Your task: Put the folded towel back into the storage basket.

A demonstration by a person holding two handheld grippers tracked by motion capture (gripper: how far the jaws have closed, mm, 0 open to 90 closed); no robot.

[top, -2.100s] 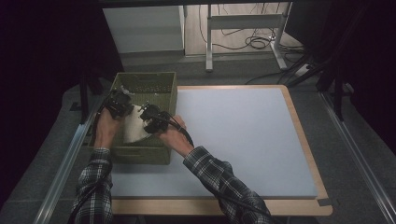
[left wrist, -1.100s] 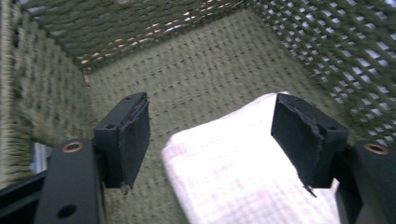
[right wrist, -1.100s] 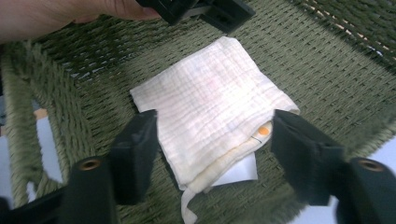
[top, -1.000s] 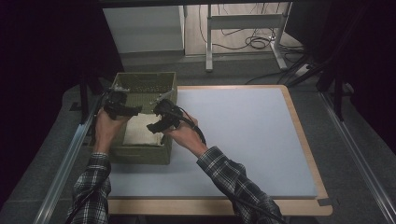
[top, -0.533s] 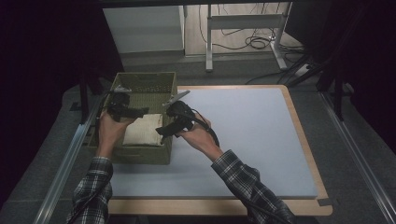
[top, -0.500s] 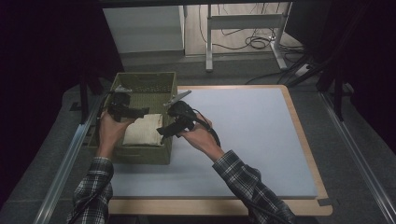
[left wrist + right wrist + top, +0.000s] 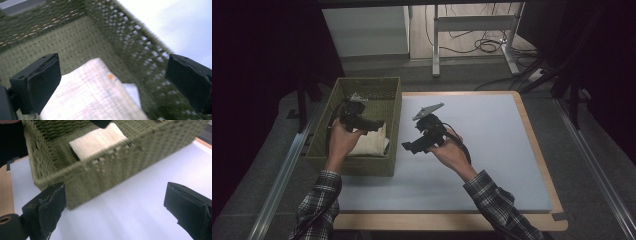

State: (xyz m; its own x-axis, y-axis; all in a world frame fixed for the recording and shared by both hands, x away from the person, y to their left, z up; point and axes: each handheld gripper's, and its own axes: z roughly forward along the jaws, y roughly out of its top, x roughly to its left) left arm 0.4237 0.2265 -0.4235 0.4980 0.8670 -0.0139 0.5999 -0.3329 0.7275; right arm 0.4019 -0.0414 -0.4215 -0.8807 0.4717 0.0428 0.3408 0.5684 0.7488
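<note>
Both hand-held grippers are held wide open and empty: the left hand-held gripper (image 7: 379,123) above a folded cloth (image 7: 371,140) inside the woven basket (image 7: 362,165) at the bench's (image 7: 492,150) left edge, the right hand-held gripper (image 7: 408,146) just beside the basket over the bench.

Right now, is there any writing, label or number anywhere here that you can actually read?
None can be read.
The folded cloth in the woven basket bears a faint grid pattern and a small orange mark, blurred, with no letters to make out.
The grippers, the white mat and the basket show no legible labels.
</note>
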